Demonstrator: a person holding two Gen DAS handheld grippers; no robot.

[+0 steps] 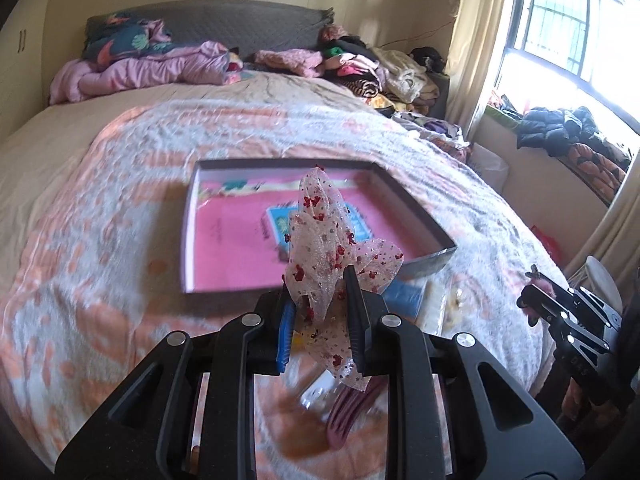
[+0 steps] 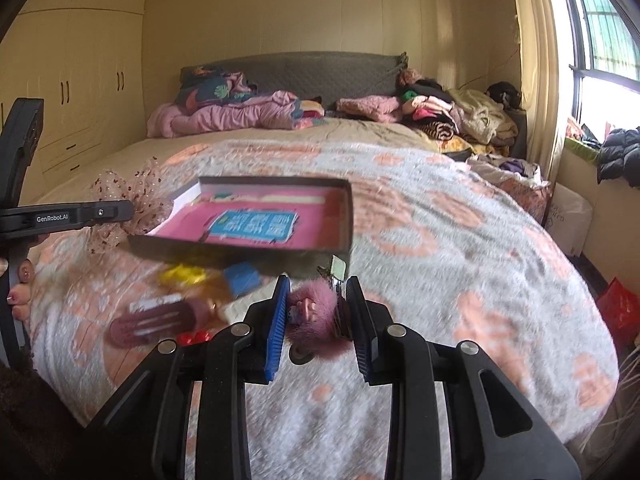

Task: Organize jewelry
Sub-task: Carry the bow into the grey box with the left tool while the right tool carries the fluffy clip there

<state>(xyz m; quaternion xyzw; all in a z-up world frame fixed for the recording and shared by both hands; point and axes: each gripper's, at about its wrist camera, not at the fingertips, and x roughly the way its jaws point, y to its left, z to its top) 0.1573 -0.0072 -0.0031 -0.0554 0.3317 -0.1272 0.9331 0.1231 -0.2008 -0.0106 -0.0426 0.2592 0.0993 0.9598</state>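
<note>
My left gripper (image 1: 318, 284) is shut on a sheer hair bow with red flowers (image 1: 320, 236), held above the bed just in front of the shallow box with a pink lining (image 1: 192, 240). In the right wrist view the same bow (image 2: 132, 200) and left gripper (image 2: 116, 210) show at the left, beside the box (image 2: 248, 250). My right gripper (image 2: 318, 300) is shut on a fluffy pink hair clip (image 2: 316, 316), low over the blanket near the box's front right corner. It shows at the right of the left wrist view (image 1: 532, 300).
Loose hair clips lie on the blanket before the box: a maroon snap clip (image 2: 156, 322), a yellow piece (image 2: 182, 274), a blue piece (image 2: 242, 274), red beads (image 2: 194, 337). Piled clothes (image 2: 440, 120) and pillows sit at the headboard. Wardrobes stand left, a window right.
</note>
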